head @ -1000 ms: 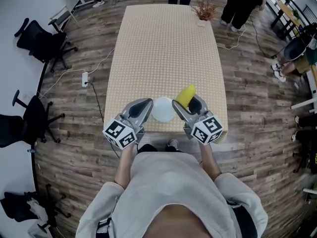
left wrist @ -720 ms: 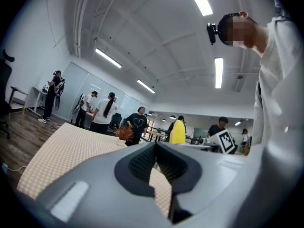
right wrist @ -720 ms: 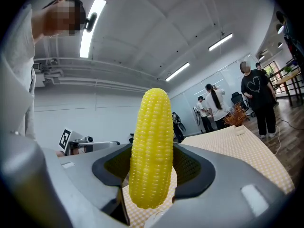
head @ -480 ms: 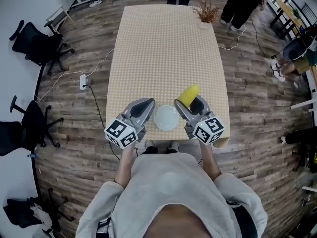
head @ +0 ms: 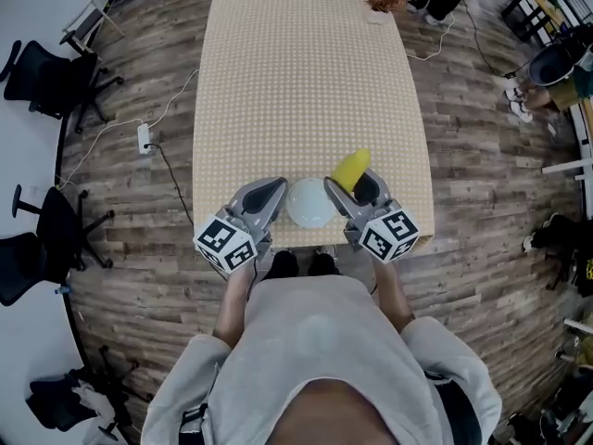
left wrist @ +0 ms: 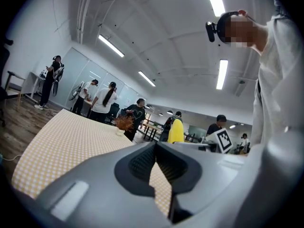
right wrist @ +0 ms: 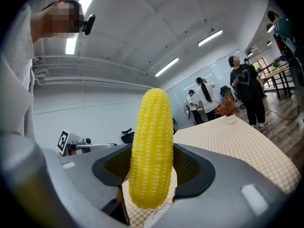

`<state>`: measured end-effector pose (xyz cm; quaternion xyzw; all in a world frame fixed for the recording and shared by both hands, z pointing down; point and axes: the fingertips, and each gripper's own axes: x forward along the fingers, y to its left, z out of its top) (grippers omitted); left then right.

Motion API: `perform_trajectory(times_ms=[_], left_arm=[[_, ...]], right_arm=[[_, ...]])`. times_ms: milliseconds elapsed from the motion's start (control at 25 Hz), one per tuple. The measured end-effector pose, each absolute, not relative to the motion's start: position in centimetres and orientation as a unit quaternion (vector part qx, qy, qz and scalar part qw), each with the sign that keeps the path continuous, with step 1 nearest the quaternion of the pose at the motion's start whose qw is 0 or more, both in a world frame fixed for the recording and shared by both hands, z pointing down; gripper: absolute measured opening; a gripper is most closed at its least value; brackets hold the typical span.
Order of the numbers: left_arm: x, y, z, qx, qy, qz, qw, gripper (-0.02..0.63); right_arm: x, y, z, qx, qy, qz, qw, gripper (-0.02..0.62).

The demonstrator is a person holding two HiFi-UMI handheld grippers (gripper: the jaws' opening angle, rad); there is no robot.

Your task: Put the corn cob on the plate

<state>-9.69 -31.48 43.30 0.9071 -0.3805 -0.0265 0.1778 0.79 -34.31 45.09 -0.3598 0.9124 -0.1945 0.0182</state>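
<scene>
Right tongs (head: 355,188) grip corn cob (head: 351,168), covering its lower end; plate (head: 310,202) alongside.

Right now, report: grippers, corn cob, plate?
Right gripper shut on corn cob. Left gripper shut, empty. Bare plate between the grippers, at near edge of table. Nothing in the way.

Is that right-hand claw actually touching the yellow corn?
Touching. The right gripper view shows the right gripper's two jaws pressed against both sides of the corn cob, holding it upright.
</scene>
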Motion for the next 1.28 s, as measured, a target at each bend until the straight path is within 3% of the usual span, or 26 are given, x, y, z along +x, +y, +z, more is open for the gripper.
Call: perform_trajectory(times_ms=[920,1080,1280], left_arm=[[-9.7,-27.5,55.8,0.878,-0.367,0.004,0.306,0.008],[-10.5,-27.2,55.8,0.874,-0.374,-0.003,0.31,0.008],[-11.6,-27.1,55.7,0.869,-0.387,-0.009,0.309,0.008]], right_arm=[[0.2,-26.9,60.5,-0.357,0.865,-0.348,-0.063,0.258],[-0.1,-27.3,61.2,-0.355,0.874,-0.315,-0.101,0.257],[-0.6,-27.8,62.2,-0.34,0.896,-0.188,-0.215,0.257]])
